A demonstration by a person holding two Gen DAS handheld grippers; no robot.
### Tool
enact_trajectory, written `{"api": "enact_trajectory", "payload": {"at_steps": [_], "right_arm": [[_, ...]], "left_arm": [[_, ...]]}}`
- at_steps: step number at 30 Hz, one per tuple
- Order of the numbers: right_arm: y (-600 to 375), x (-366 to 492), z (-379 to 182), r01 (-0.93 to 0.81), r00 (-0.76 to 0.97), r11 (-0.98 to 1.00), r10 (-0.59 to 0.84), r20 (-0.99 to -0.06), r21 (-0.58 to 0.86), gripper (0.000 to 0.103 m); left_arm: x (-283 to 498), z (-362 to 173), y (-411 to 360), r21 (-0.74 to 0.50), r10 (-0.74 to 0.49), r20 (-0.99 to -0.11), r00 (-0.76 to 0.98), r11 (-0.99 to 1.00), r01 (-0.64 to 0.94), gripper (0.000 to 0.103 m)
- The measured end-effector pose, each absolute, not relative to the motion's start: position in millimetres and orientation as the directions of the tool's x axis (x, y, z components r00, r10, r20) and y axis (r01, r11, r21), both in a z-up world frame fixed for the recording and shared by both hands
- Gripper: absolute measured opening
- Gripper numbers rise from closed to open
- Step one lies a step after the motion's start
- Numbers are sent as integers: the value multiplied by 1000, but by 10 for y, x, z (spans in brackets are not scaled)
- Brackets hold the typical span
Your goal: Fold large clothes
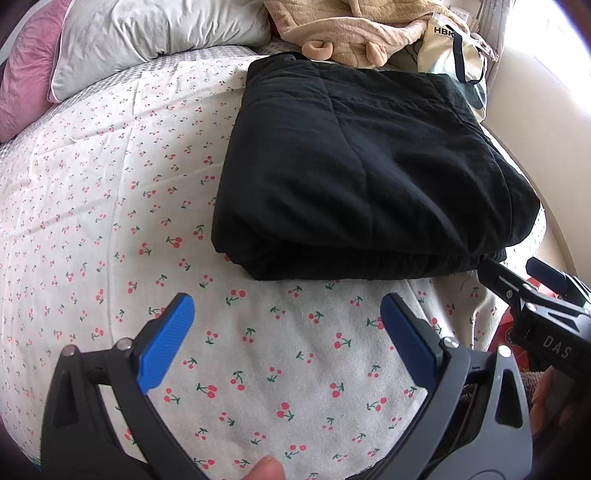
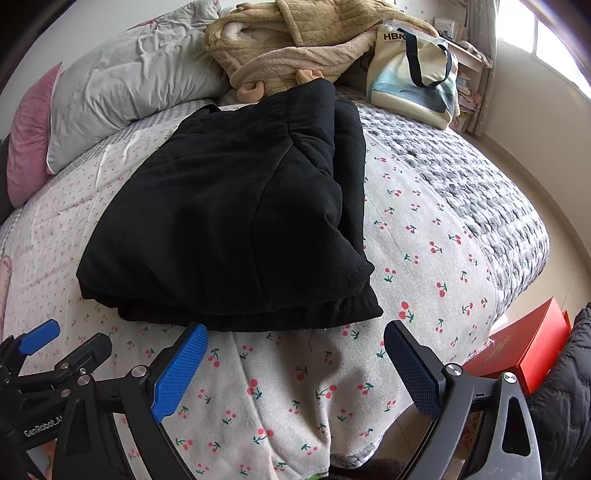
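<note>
Here, at the far left of the bed, a pink velvet cushion (image 1: 22, 77) leans against a pale grey pillow (image 1: 147, 33), both at the head of a white quilted bedspread printed with small red cherries (image 1: 110, 206). Right of the pillow lies a heap of beige fleece clothing (image 2: 295, 40). In front of that heap, the large black garment (image 1: 362, 173) rests on the bedspread, folded into a thick rectangular bundle with its stacked edges facing the cameras. Beyond it to the right stands a cream canvas tote bag with dark handles (image 2: 413, 74), on a grey checked part of the cover.

The left gripper (image 1: 288, 332) hovers over bare bedspread just short of the bundle's near edge, its blue-padded jaws spread wide with nothing between them; a fingertip (image 1: 266, 469) shows at the bottom edge. The right gripper (image 2: 295, 362) hangs likewise near the garment's near edge, jaws gaping and empty. Neither touches the cloth. At the far right, beside the bed, sits a red cardboard box (image 2: 524, 350).
</note>
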State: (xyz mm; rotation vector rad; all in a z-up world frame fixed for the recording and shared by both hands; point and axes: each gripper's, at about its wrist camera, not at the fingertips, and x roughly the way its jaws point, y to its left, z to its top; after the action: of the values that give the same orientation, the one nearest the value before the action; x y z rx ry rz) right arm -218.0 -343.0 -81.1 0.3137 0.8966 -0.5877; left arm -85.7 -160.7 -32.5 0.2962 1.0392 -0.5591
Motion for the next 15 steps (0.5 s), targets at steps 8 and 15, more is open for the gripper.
{"api": "enact_trajectory", "payload": {"at_steps": [8,15], "right_arm": [[-3432,-2179,-810,599,483,801,-347,-804,14,97],[-3430,-2177,-816,604,481,797,-349,-804,15,97]], "left_arm": [[-869,-349,-1606,-29,-294,-877,381,822,569,100],[-871,-348,-1601,-37,-297,-879,373,822,568,100]]}}
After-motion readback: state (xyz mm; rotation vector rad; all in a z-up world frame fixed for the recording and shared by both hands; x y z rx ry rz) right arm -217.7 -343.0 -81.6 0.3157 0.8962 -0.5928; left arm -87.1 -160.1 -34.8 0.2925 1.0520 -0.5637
